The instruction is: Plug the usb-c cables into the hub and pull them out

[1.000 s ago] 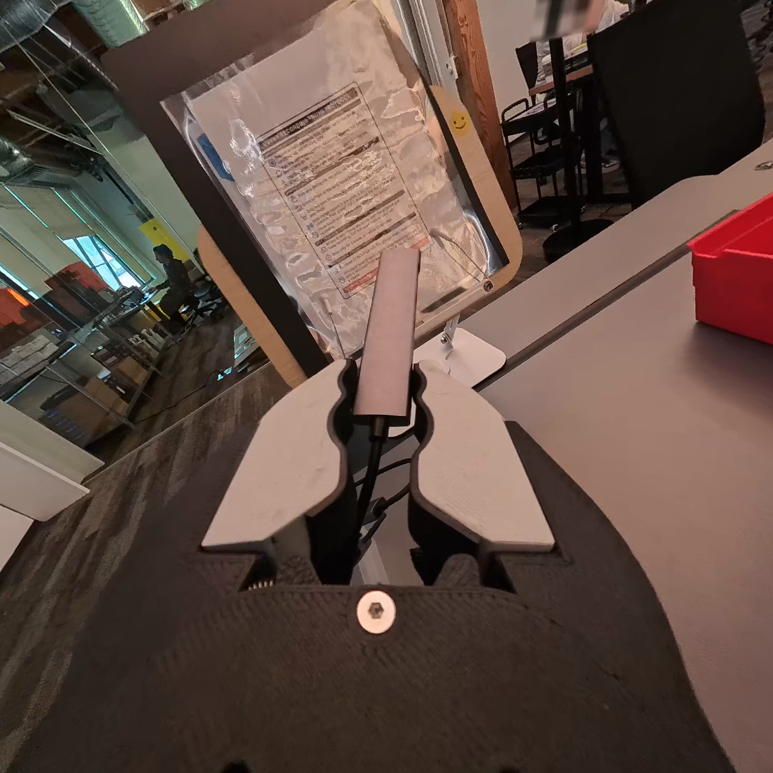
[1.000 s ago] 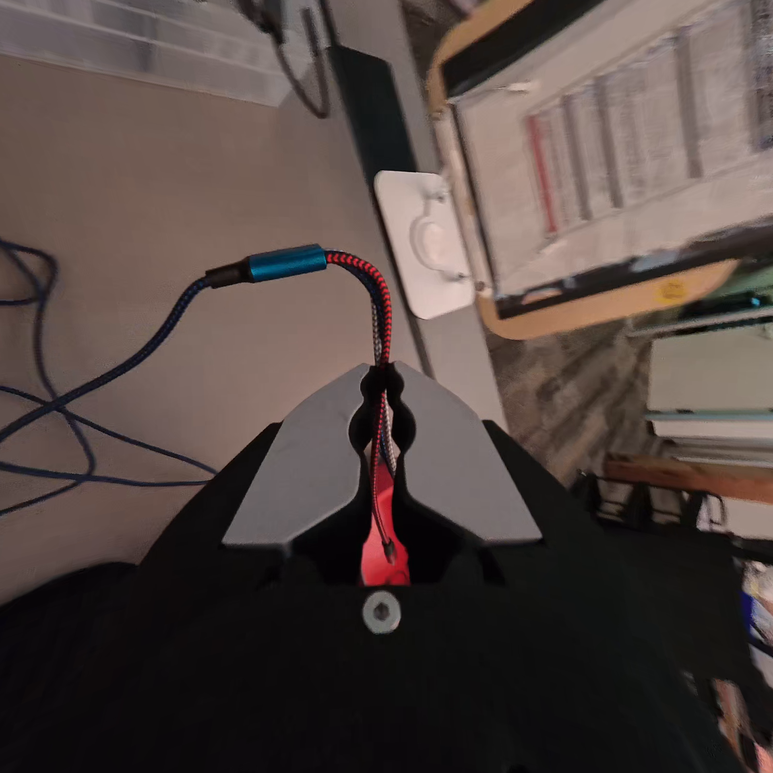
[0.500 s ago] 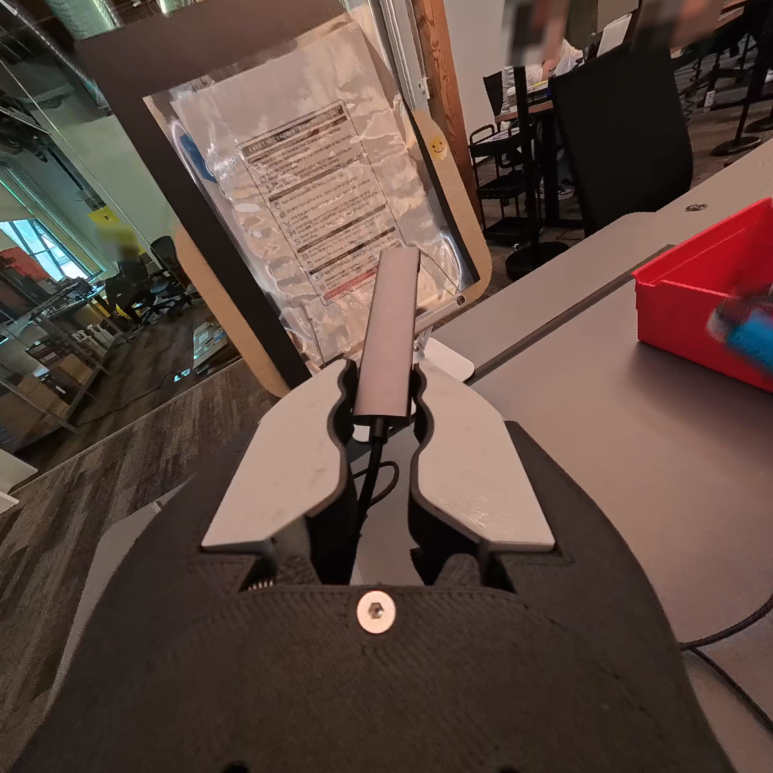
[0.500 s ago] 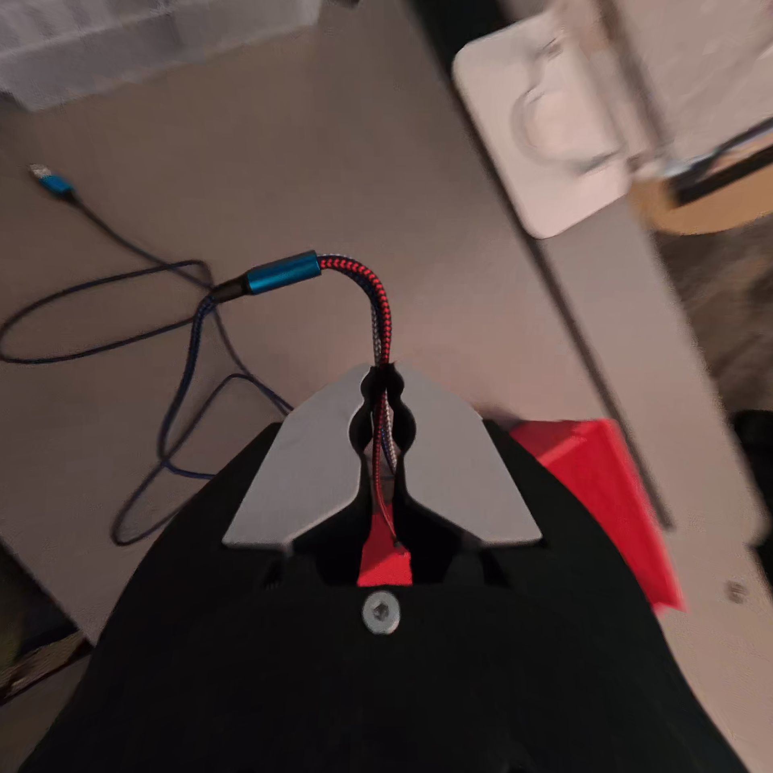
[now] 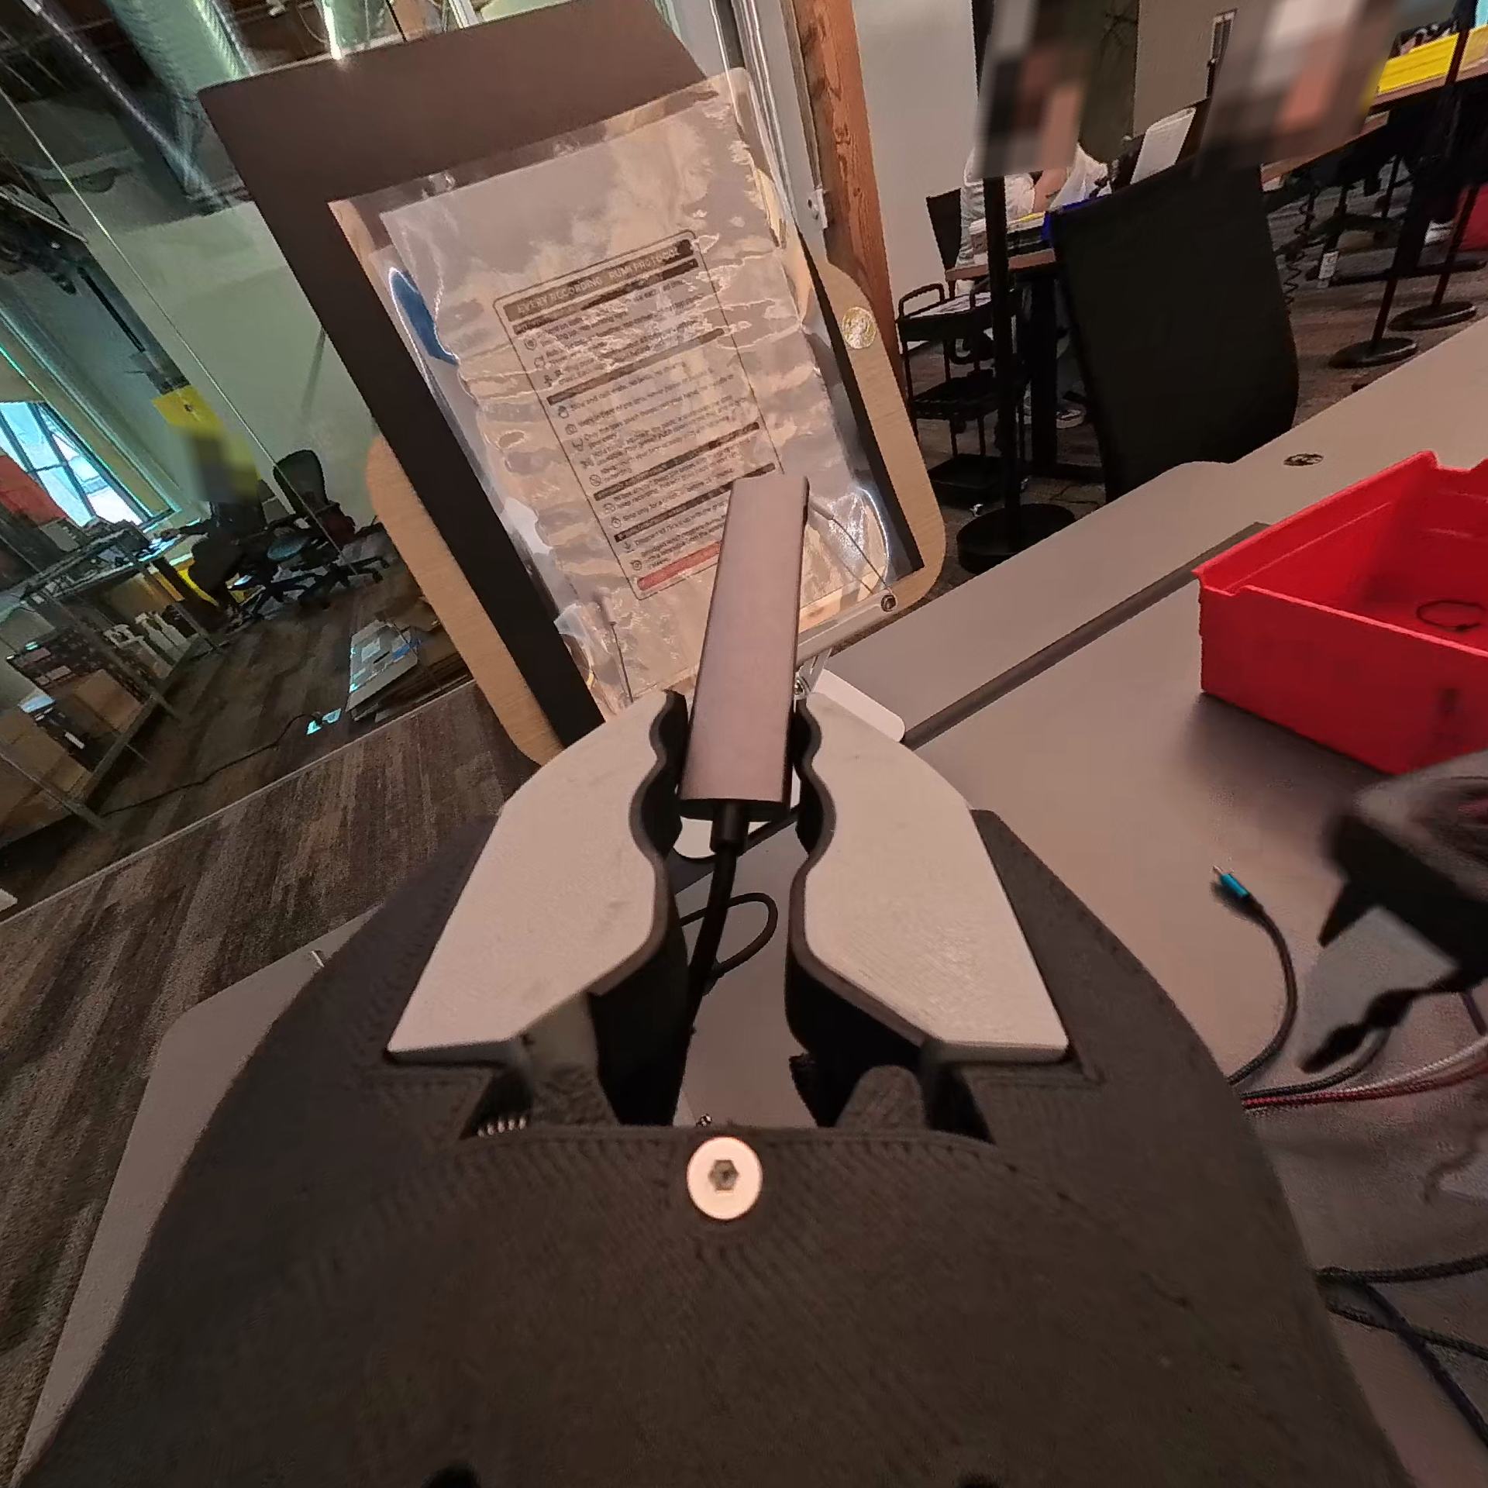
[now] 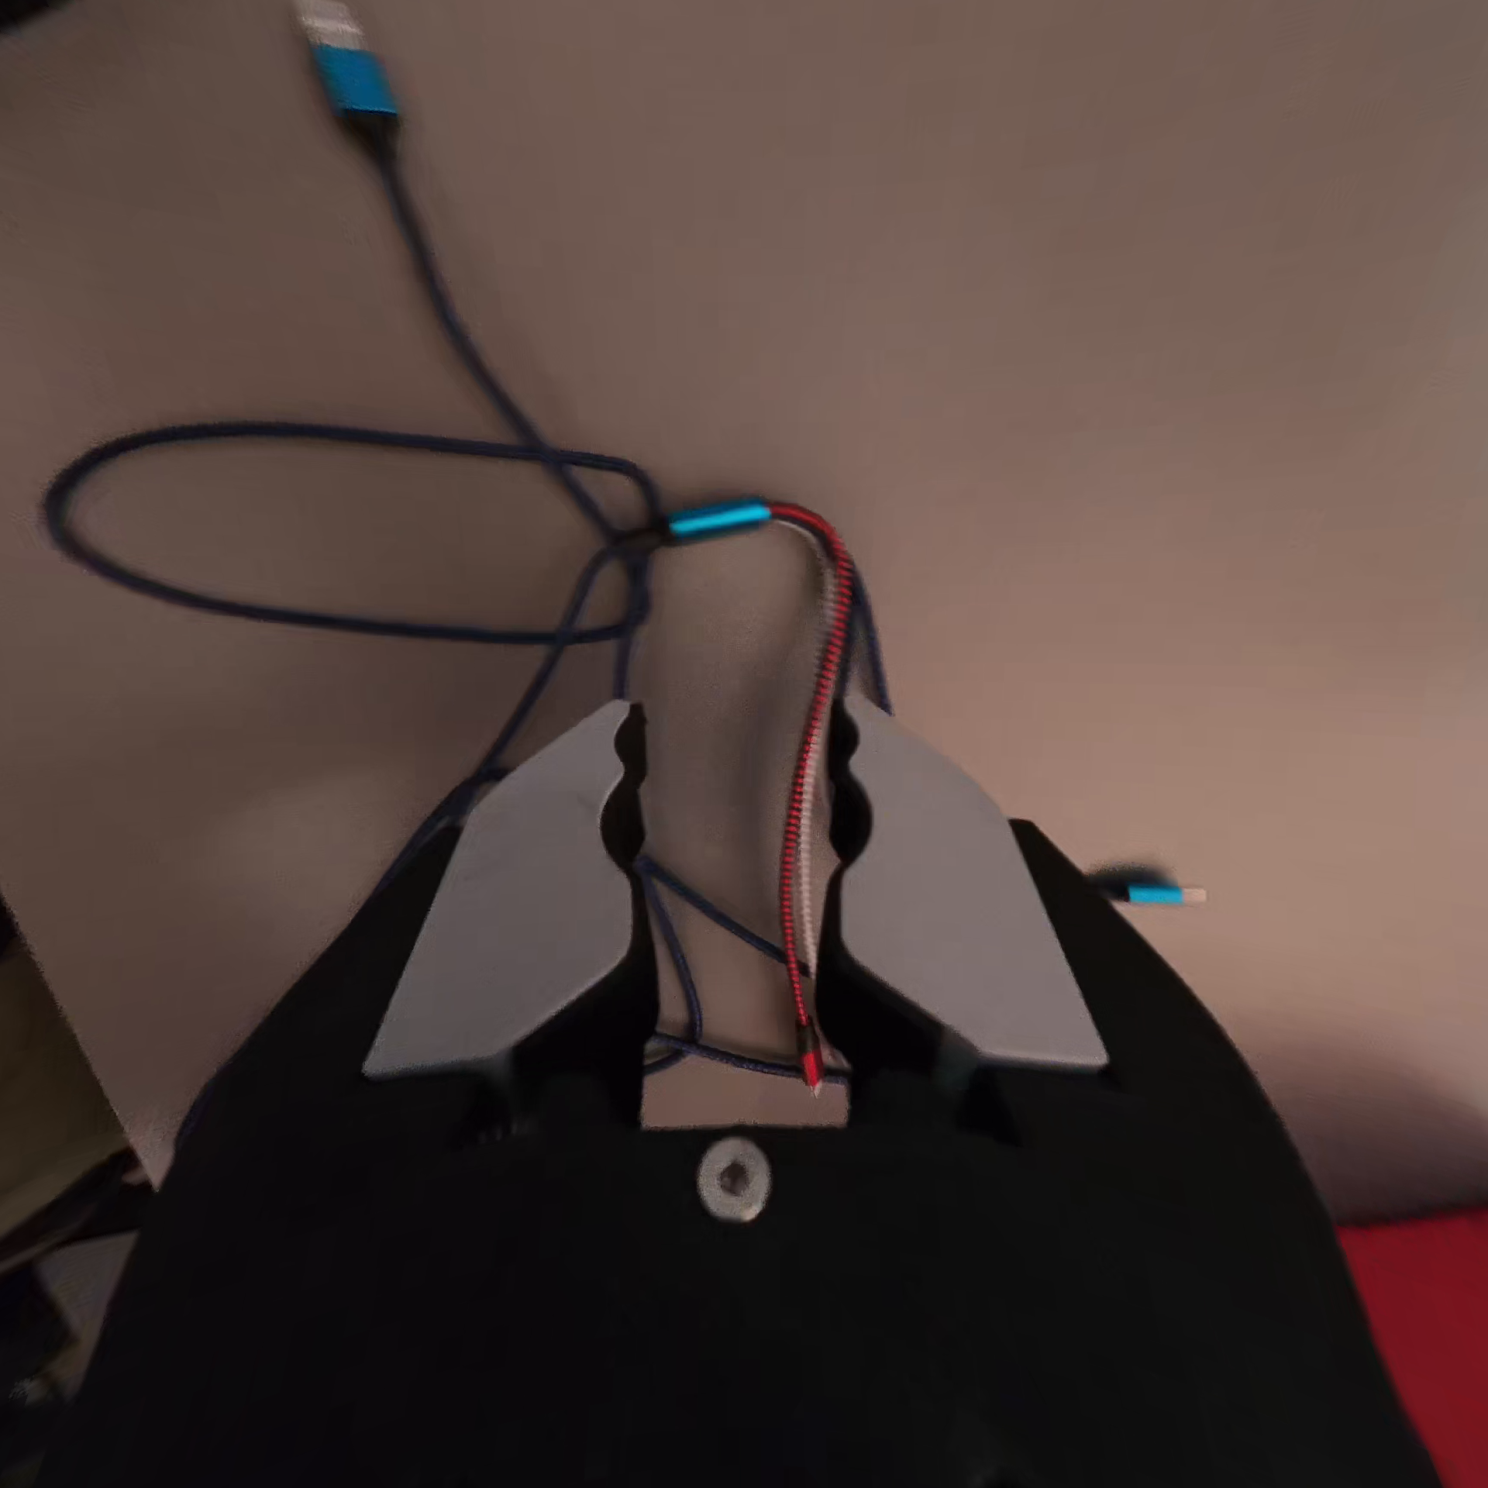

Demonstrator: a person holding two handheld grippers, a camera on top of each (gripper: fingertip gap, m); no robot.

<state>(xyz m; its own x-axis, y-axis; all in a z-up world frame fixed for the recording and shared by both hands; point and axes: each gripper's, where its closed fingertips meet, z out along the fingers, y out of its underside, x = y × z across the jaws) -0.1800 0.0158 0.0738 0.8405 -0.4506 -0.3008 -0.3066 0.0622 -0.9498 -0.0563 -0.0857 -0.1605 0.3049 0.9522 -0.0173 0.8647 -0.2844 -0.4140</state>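
My left gripper (image 5: 729, 721) is shut on a dark grey hub (image 5: 753, 644), a long bar that sticks up and forward, with its black lead (image 5: 713, 902) hanging between the fingers. My right gripper (image 6: 737, 713) is open above the table. The red and white braided cable ends (image 6: 809, 805) lie between its fingers, joined at a blue splitter (image 6: 717, 517) to a dark blue cable (image 6: 322, 523). A blue plug (image 6: 354, 76) lies at the far left and another blue plug (image 6: 1155, 894) at the right. The right gripper also shows blurred in the left wrist view (image 5: 1417, 886).
A red bin (image 5: 1361, 636) stands on the grey table (image 5: 1087, 765) at the right. A board with a bagged paper sheet (image 5: 636, 403) stands on a white base behind the hub. Chairs and desks lie beyond the table edge. Left tips to right tips: about 30 cm. The left gripper is farther from the blue plug (image 6: 354, 76), some 30 cm, than the right, some 15 cm.
My right gripper has opened and let go of the red and white cables, which now lie on the table. It swung over the table, and the left gripper turned slightly right with the hub.
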